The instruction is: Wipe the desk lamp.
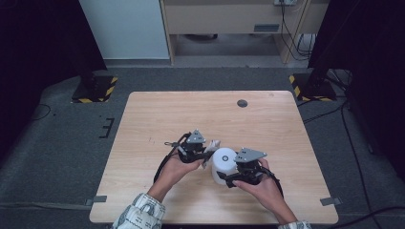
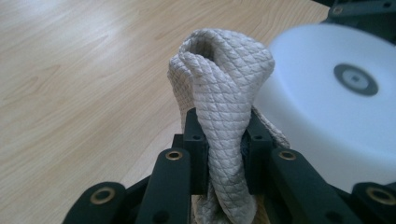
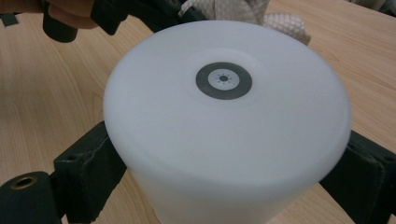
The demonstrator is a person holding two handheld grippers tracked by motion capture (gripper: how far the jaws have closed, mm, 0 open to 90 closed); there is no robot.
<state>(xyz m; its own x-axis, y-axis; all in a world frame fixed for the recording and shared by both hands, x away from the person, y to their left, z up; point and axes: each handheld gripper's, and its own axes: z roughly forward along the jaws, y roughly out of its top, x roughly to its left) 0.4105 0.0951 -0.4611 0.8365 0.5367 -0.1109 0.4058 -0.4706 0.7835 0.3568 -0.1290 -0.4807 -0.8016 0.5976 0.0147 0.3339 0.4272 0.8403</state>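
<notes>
The left gripper [image 2: 225, 140] pinches a bunched quilted cloth [image 2: 224, 88] between its jaws. Just to its right stands a white cylinder [image 3: 224, 140], which the right gripper [image 3: 224, 186] clasps by both sides. Around both lies the wooden table [image 1: 157, 119].
</notes>
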